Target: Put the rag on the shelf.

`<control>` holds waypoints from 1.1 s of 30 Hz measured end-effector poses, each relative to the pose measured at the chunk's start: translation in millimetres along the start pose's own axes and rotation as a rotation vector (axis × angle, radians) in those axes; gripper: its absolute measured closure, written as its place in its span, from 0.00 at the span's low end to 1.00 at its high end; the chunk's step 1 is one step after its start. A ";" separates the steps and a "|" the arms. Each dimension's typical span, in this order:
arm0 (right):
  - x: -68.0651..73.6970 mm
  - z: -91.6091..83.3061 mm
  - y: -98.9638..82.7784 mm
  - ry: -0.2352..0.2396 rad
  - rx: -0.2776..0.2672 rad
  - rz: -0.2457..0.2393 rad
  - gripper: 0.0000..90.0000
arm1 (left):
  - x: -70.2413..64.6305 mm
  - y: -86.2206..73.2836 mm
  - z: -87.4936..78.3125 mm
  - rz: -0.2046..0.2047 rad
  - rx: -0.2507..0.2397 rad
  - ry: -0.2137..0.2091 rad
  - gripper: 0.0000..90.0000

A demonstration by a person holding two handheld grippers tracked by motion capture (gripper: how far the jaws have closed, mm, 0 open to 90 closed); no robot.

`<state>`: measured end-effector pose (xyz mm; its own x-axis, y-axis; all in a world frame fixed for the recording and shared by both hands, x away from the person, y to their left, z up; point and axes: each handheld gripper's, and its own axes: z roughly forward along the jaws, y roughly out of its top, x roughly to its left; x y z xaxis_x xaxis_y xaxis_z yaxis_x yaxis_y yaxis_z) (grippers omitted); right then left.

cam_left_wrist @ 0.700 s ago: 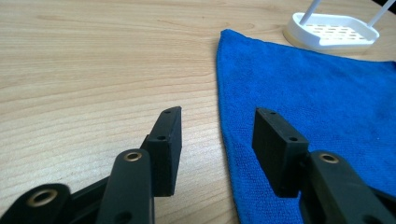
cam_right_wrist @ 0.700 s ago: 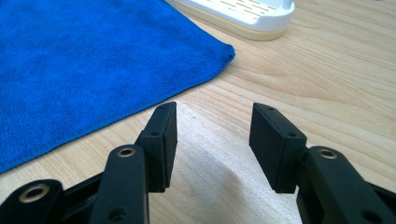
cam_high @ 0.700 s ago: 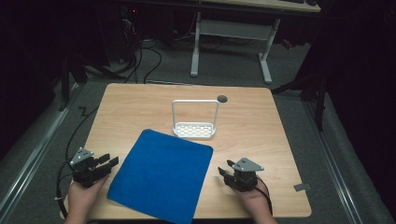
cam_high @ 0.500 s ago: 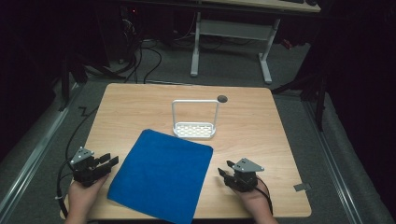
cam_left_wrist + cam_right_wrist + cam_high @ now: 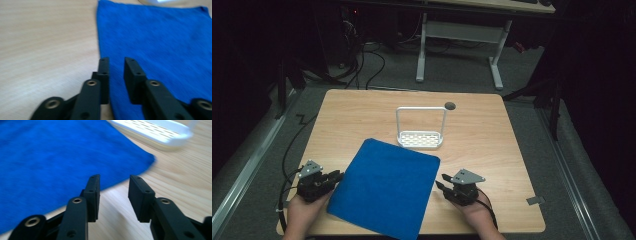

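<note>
Your left hand (image 5: 301, 212) and your right hand (image 5: 476, 214) come in at the near edge of the wooden table (image 5: 362, 110). Each one holds a black gripper.

Your left gripper (image 5: 333, 177) sits at the left edge of the blue cloth (image 5: 384, 192). In the left gripper view, its jaws are a little way apart with nothing between them. Their tips hang over the cloth's left edge (image 5: 155, 45). You cannot tell if they touch it.

Your right gripper (image 5: 441, 183) sits just beside the right edge of the cloth. In the right gripper view, its jaws are also part way open and hold nothing. The left jaw is over the blue cloth's edge (image 5: 57, 155) and the right jaw is over bare wood.

The cloth lies flat in the near middle of the table, turned a bit, and its near corner hangs off the near edge.

Just past the cloth's far edge stands a small white rack (image 5: 420, 139) with holes in its tray and a tall thin handle. In the right gripper view you can see its tray (image 5: 160, 132) near the cloth's corner.

Farther back is a small dark round hole (image 5: 450, 105) in the table.

Beyond the table are a white desk frame (image 5: 459, 35) and some cables (image 5: 367, 60) on the grey floor.
</note>
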<state>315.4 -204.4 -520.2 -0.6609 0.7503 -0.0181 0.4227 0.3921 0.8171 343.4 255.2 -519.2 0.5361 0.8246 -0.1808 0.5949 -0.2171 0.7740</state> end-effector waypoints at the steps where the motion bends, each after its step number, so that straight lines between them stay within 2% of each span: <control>1: 3.2 2.2 2.0 0.009 -0.001 -0.008 0.73 | -2.4 -1.1 -0.8 0.012 0.012 0.000 0.90; 4: 16.0 15.0 11.8 0.071 -0.006 -0.033 0.83 | -10.9 -5.9 -3.6 0.051 0.034 -0.018 0.97; 6: 21.6 21.1 16.2 0.088 0.007 -0.053 0.92 | -16.4 -9.3 -3.6 0.075 0.054 -0.016 0.99; 7: 29.9 30.2 22.0 0.110 0.029 -0.093 0.99 | -18.8 -11.3 -2.7 0.087 0.068 -0.009 0.99; 8: 29.9 30.2 22.0 0.110 0.029 -0.093 0.99 | -20.5 -12.8 -1.8 0.096 0.079 -0.003 0.99; 9: 35.1 37.4 24.7 0.134 0.050 -0.114 1.00 | -23.5 -17.2 1.0 0.114 0.111 0.007 1.00; 10: 35.1 37.4 24.7 0.134 0.050 -0.114 1.00 | -23.5 -17.2 1.0 0.114 0.111 0.007 1.00; 11: 40.2 44.3 25.7 0.160 0.076 -0.131 1.00 | -24.8 -20.0 0.3 0.110 0.100 0.003 1.00; 13: 43.9 48.7 26.2 0.179 0.097 -0.140 1.00 | -25.8 -20.9 -0.5 0.109 0.100 0.004 1.00; 17: 45.8 52.6 24.8 0.195 0.129 -0.145 1.00 | -27.2 -22.1 -1.5 0.112 0.102 -0.002 1.00; 21: 43.2 48.5 22.5 0.184 0.136 -0.142 1.00 | -31.1 -23.8 -2.3 0.104 0.109 -0.047 1.00; 23: 36.2 38.9 16.2 0.149 0.138 -0.135 1.00 | -40.1 -24.0 -1.1 0.122 0.125 -0.089 1.00; 24: 36.2 38.9 16.2 0.149 0.138 -0.135 1.00 | -40.1 -24.0 -1.1 0.122 0.125 -0.089 1.00; 27: 27.2 27.8 7.9 0.122 0.133 -0.104 1.00 | -52.0 -23.5 3.6 0.137 0.135 -0.148 1.00; 29: 16.4 14.3 -1.5 0.073 0.134 -0.075 1.00 | -61.0 -22.2 7.5 0.163 0.146 -0.183 1.00; 31: 12.6 9.6 -4.7 0.056 0.134 -0.063 1.00 | -72.1 -21.1 13.2 0.185 0.156 -0.245 1.00; 33: 3.0 -1.9 -12.4 0.010 0.139 -0.033 1.00 | -79.9 -20.1 17.2 0.207 0.162 -0.277 1.00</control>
<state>307.0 -208.0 -529.2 -0.6816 0.7307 -0.0376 0.4819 0.4870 0.7284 298.9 184.7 -530.8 0.7830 0.5873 -0.2050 0.5323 -0.4619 0.7095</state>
